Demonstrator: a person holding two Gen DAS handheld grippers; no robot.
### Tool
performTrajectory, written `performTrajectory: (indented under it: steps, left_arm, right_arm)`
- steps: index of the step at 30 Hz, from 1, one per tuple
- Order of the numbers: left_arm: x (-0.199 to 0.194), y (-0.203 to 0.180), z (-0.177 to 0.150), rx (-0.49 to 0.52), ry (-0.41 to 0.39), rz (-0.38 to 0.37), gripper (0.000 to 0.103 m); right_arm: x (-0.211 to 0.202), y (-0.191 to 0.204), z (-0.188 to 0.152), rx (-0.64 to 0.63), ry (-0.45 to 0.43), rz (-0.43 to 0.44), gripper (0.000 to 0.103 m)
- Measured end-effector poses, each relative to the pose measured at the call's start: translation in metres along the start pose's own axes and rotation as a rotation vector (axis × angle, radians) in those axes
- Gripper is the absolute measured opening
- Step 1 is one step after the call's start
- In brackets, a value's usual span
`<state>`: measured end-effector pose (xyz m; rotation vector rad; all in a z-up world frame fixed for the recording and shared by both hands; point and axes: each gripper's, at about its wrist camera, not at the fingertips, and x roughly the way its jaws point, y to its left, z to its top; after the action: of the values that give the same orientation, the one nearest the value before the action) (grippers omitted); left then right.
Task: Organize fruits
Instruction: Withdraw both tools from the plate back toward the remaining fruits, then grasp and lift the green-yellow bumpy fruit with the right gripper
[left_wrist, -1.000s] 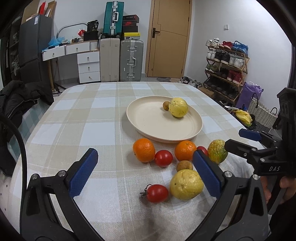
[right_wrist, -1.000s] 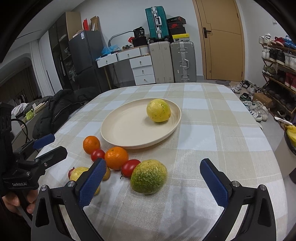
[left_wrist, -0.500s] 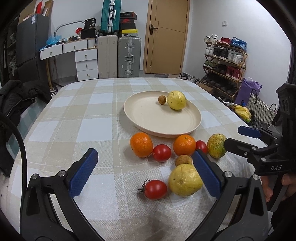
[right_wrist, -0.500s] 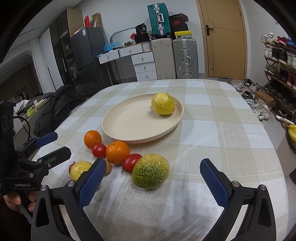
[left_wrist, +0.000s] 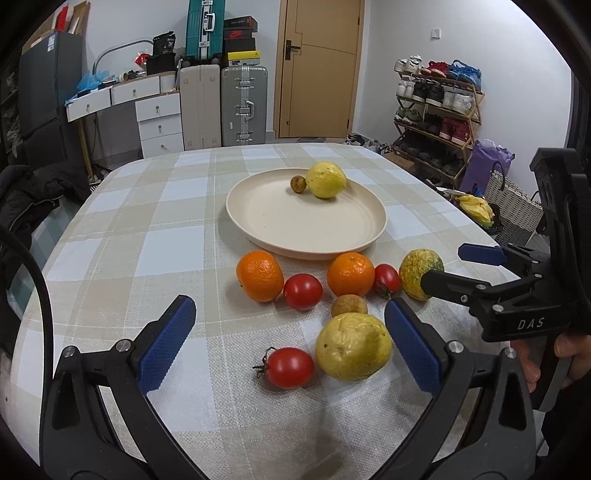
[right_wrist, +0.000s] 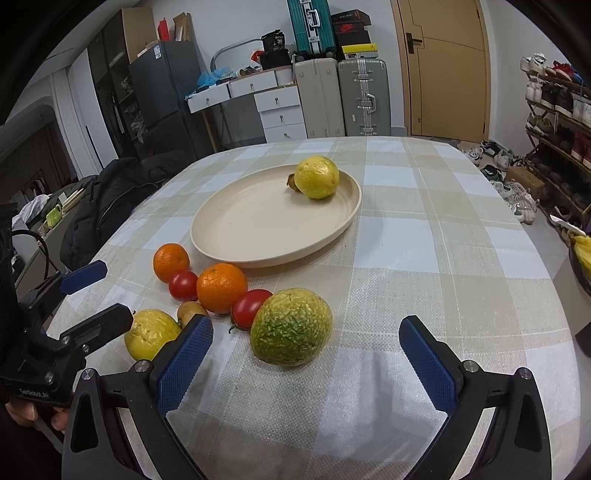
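Note:
A cream plate holds a yellow fruit and a small brown fruit. In front of it lie two oranges, three tomatoes, a small brown fruit, a wrinkled yellow fruit and a green-yellow fruit. My left gripper is open, with the wrinkled yellow fruit and the nearest tomato between its fingers. My right gripper is open, just short of the green-yellow fruit.
The checked tablecloth covers a rounded table. Behind it stand suitcases, white drawers and a door. A shoe rack is at the right, a dark jacket at the left edge.
Both grippers have come lower and closer to the fruit. The wrinkled yellow fruit now lies between the left fingers, and the green-yellow fruit looms larger ahead of the right gripper.

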<state>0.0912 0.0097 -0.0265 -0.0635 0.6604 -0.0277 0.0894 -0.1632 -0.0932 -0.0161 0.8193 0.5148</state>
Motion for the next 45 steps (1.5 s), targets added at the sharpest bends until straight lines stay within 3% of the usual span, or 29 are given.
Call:
performTrajectory:
  steps: [14, 23, 25, 27, 28, 37, 39, 45]
  left_arm:
    - [0.007, -0.011, -0.003, 0.026, 0.055, -0.014, 0.102]
    - [0.01, -0.017, -0.005, 0.035, 0.089, -0.027, 0.102]
    - [0.012, -0.017, -0.006, 0.031, 0.097, -0.031, 0.102]
    - [0.012, -0.018, -0.007, 0.032, 0.101, -0.036, 0.102]
    - [0.013, -0.019, -0.007, 0.033, 0.101, -0.034, 0.102]
    - [0.013, -0.021, -0.008, 0.036, 0.11, -0.046, 0.102]
    - [0.013, -0.021, -0.009, 0.037, 0.11, -0.047, 0.102]
    - [0.015, -0.02, -0.009, 0.036, 0.116, -0.04, 0.102]
  right_arm:
    - [0.017, -0.011, -0.001, 0.048, 0.098, -0.016, 0.103]
    - [0.018, -0.008, 0.002, 0.018, 0.092, -0.001, 0.102]
    - [0.018, -0.007, 0.003, 0.012, 0.091, 0.009, 0.096]
    - [0.02, -0.005, 0.002, 0.002, 0.102, 0.021, 0.078]
    - [0.022, -0.004, 0.002, -0.002, 0.112, 0.03, 0.076]
    - [0.024, -0.001, -0.001, -0.007, 0.119, 0.041, 0.06]
    - [0.024, -0.002, -0.001, -0.001, 0.115, 0.051, 0.051]
    - [0.02, 0.0, 0.0, -0.008, 0.101, 0.051, 0.05]
